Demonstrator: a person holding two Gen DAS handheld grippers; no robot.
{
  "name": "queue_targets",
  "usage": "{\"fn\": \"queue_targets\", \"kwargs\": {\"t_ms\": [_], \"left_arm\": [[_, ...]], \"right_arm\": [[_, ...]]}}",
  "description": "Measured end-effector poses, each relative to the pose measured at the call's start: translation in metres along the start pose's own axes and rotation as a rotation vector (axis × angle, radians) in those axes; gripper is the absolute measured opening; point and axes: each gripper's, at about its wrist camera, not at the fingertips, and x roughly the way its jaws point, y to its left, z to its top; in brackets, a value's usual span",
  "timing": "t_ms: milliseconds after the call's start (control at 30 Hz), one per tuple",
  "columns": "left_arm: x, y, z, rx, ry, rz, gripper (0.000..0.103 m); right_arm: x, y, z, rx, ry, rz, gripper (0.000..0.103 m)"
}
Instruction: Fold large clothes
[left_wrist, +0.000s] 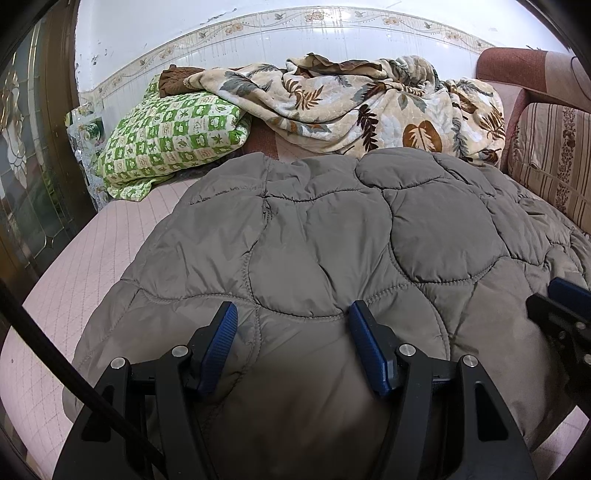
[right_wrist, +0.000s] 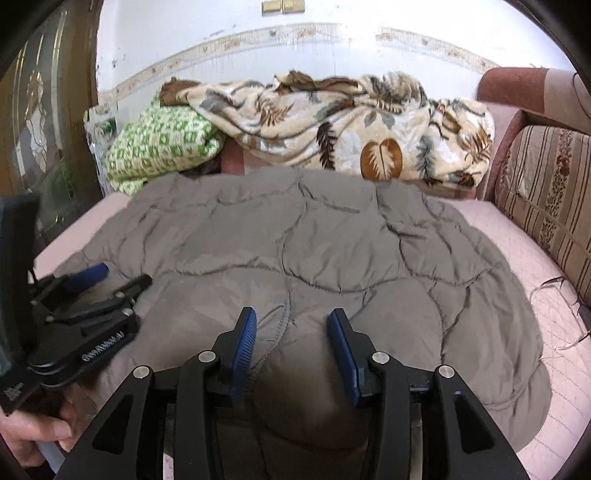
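Note:
A grey quilted puffer jacket (left_wrist: 332, 229) (right_wrist: 295, 229) lies spread over the pink bed cover (left_wrist: 92, 258). In the left wrist view, my left gripper (left_wrist: 293, 325) sits at the jacket's near edge. A thick bulge of grey fabric fills the gap between its blue pads (left_wrist: 221, 347) and touches both. My right gripper (right_wrist: 291, 328) is further right on the same near edge, and a puffed fold fills its narrower gap in the same way. Each gripper shows in the other's view: the left gripper (right_wrist: 123, 277) and the right gripper (left_wrist: 546, 295). A hand (right_wrist: 33, 432) holds the left one.
A green checked pillow (left_wrist: 170, 136) and a crumpled leaf-print blanket (left_wrist: 351, 103) lie along the far wall. A striped cushion (left_wrist: 554, 158) and a reddish headboard stand at the right. A dark glazed door (left_wrist: 22, 147) borders the left. Bare pink cover (right_wrist: 517, 240) shows on both sides of the jacket.

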Motion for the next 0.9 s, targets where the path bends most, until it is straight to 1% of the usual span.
{"fn": "queue_targets", "kwargs": {"t_ms": [100, 600, 700, 800, 867, 900], "left_arm": [[-0.001, 0.000, 0.000, 0.001, -0.001, 0.002, 0.063], [0.000, 0.000, -0.001, 0.000, -0.002, 0.001, 0.063], [-0.006, 0.005, 0.000, -0.036, -0.008, -0.027, 0.063], [-0.027, 0.014, -0.003, -0.066, -0.026, -0.069, 0.063], [-0.048, 0.018, -0.005, -0.076, -0.051, -0.087, 0.069], [-0.059, 0.019, -0.007, -0.079, -0.065, -0.089, 0.075]], "right_arm": [[0.006, -0.005, -0.001, 0.034, 0.023, 0.023, 0.047], [0.010, -0.004, -0.002, 0.022, 0.025, 0.013, 0.048], [0.009, -0.004, -0.002, 0.021, 0.022, 0.010, 0.048], [-0.004, -0.006, 0.001, 0.024, 0.006, 0.012, 0.049], [-0.024, -0.008, 0.000, 0.038, -0.019, 0.011, 0.054], [-0.038, -0.008, -0.003, 0.041, -0.038, -0.003, 0.055]]}}
